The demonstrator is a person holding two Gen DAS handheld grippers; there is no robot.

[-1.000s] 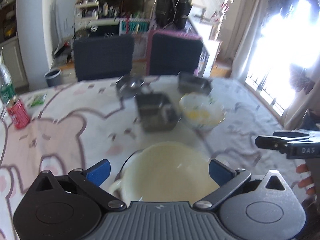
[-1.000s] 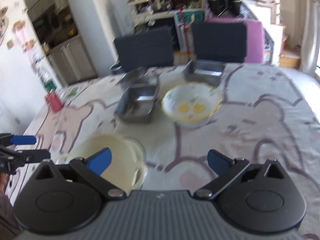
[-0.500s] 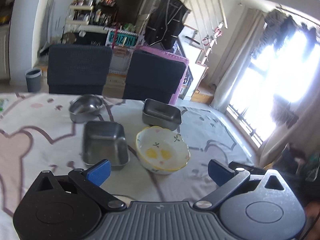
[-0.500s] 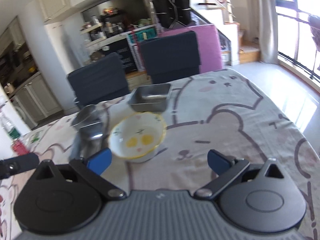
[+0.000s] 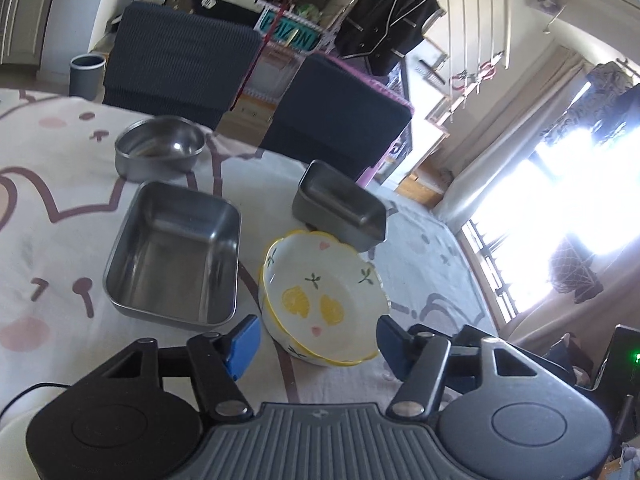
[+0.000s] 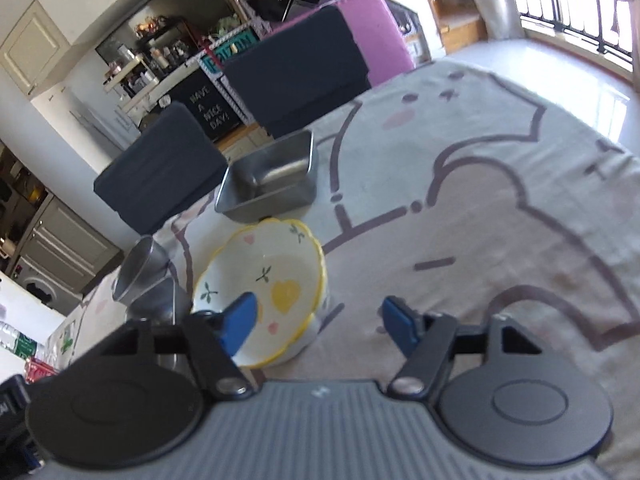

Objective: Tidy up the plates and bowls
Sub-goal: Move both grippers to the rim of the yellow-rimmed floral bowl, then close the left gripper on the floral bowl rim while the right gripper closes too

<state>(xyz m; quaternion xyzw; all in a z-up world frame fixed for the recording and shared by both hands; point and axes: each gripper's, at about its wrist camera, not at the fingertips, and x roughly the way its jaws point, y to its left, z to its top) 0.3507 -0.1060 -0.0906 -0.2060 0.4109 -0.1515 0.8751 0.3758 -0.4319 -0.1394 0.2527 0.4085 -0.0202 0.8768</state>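
Observation:
A white bowl with yellow lemon print and a yellow rim (image 5: 324, 300) stands on the table. My left gripper (image 5: 318, 340) is open, its blue fingertips on either side of the bowl's near rim. A large steel rectangular tray (image 5: 176, 252) lies left of the bowl, a smaller steel tray (image 5: 340, 208) behind it, and a round steel bowl (image 5: 160, 152) at the far left. In the right wrist view my right gripper (image 6: 318, 318) is open and empty, its left fingertip over the lemon bowl (image 6: 264, 280), with the small tray (image 6: 272, 180) beyond.
The table has a cream cloth with bear outlines (image 6: 500, 200). Two dark chairs (image 5: 180, 60) stand at the far edge. A red can (image 6: 38, 368) and a bottle stand at the left. A bright window is on the right.
Both grippers have moved forward and tilted, leaving the cream bowl near the front edge out of view. The lemon bowl now sits close between the left fingers.

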